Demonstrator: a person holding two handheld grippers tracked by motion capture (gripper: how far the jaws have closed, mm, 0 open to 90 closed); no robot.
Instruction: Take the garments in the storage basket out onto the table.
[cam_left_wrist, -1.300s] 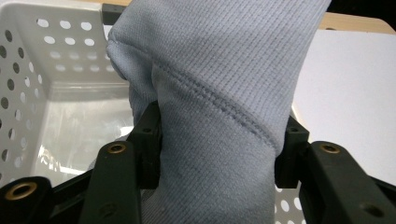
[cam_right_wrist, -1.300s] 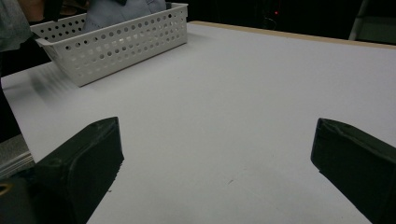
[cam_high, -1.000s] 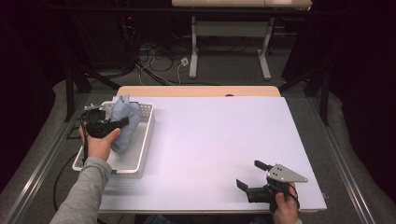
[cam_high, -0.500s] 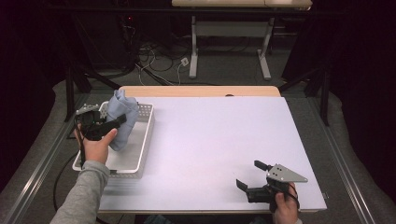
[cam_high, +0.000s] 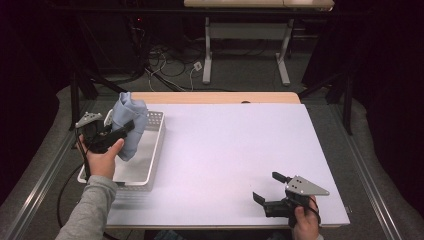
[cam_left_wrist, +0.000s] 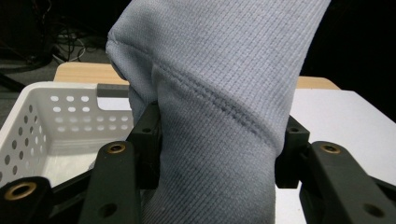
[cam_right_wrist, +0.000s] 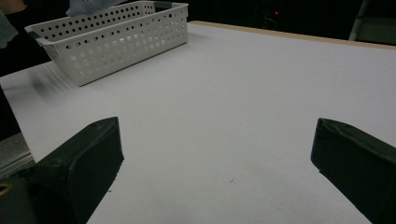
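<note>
Left gripper (cam_high: 127, 129) is clamped on a grey-blue knit cloth (cam_high: 129, 122), jaws pinching a bunched fold of it; in the left gripper view the cloth (cam_left_wrist: 212, 140) is squeezed tight between both black jaws. Compared with a second ago the cloth has come up: it was slumped low in the white perforated basket (cam_high: 155, 145), now it hangs taller, top above the basket's far rim, lower end still over the basket interior. Left hand (cam_high: 102, 157) has lifted and shifted slightly toward the basket's far end. Basket itself looks unmoved at the table's left edge.

Right gripper (cam_high: 272, 190) sits at the near right of the white table (cam_high: 235, 145), jaws spread wide, nothing between them, same spot as before; the right gripper view shows bare tabletop between its jaws, with the basket (cam_right_wrist: 116, 39) well off.

Judgement: the cloth is being pulled out of the basket and the grip looks secure. The tail may not yet be clear of the rim, so more lift is likely needed before moving it over the table.
</note>
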